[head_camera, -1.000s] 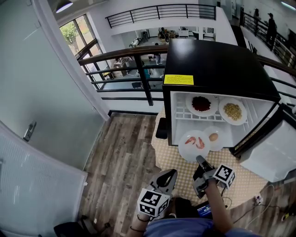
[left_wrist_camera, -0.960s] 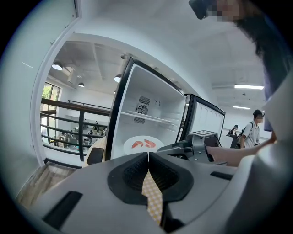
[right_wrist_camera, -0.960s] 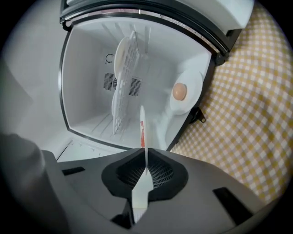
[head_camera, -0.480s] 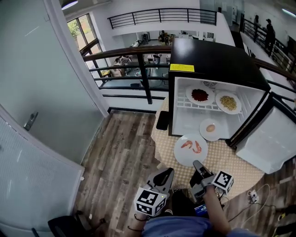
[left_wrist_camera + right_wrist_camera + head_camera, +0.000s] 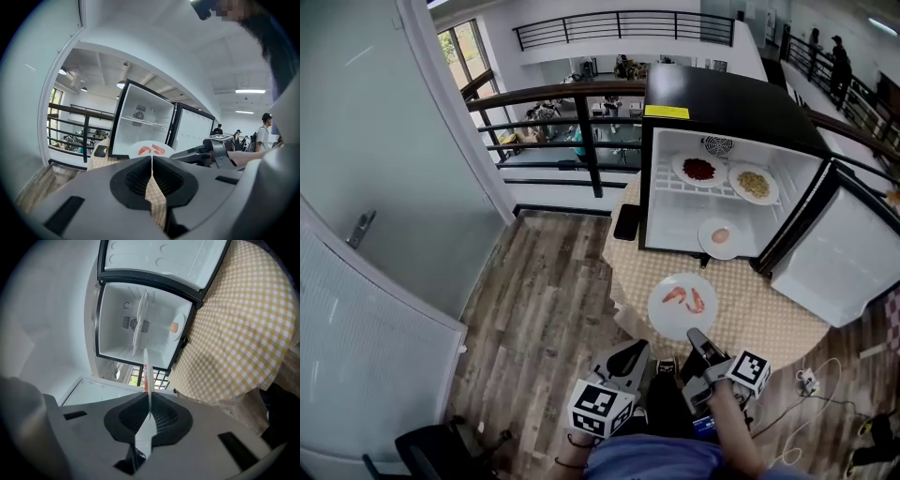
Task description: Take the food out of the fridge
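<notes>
A white plate of shrimp (image 5: 682, 306) hangs over the checkered tablecloth (image 5: 769, 323), in front of the open black fridge (image 5: 722, 112). My right gripper (image 5: 697, 338) is shut on the plate's near rim. In the right gripper view the plate (image 5: 146, 373) shows edge-on between the closed pads of that gripper (image 5: 149, 398). My left gripper (image 5: 638, 352) sits just left of it, shut and empty (image 5: 151, 157). Inside the fridge stand a plate of red food (image 5: 699, 170), a plate of yellow food (image 5: 754, 184) and, lower down, a plate with an egg (image 5: 720, 236).
The fridge door (image 5: 839, 258) stands swung out to the right. A dark flat object (image 5: 627, 222) lies at the table's left edge. A black railing (image 5: 572, 131) runs behind, a pale wall (image 5: 384, 187) is left, and cables (image 5: 806, 380) lie on the wooden floor.
The shrimp plate has come out of the fridge's lower level and toward me over the table. Both grippers drew back with it, and the fridge now looks farther away.
</notes>
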The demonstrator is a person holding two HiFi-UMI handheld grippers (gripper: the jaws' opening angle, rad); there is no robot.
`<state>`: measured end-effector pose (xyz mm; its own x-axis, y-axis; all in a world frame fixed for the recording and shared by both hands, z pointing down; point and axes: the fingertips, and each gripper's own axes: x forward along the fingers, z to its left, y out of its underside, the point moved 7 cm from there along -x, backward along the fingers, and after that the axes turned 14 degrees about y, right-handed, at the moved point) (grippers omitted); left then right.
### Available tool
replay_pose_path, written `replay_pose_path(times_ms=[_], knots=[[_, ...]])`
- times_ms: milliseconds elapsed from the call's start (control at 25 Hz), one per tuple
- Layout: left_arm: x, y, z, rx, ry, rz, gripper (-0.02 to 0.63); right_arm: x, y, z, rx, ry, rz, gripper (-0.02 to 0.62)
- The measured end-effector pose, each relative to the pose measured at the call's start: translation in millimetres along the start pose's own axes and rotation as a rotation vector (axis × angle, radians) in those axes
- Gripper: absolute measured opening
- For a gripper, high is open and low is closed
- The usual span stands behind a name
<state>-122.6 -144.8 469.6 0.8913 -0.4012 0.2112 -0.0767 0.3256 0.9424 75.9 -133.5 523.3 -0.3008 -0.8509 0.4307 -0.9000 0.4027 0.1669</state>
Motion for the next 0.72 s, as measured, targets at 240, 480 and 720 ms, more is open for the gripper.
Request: replay_pose_path(times_ms=[240,480,720], knots=[[-7,0,-13,-0.001,0.012,-0.006,0.018,-20,8,-1,-0.011,0.005,-0.008,0.026],[-8,-2,-23,0.008,0.006,-0.012,0.018,-35,7,-2,-0.011,-0.009,-0.008,0.026],[-10,-6,-41,0.007,-0.038,-0.036,0.018,-59,3,-8,-0.023,-0.02,0.014,0.026]])
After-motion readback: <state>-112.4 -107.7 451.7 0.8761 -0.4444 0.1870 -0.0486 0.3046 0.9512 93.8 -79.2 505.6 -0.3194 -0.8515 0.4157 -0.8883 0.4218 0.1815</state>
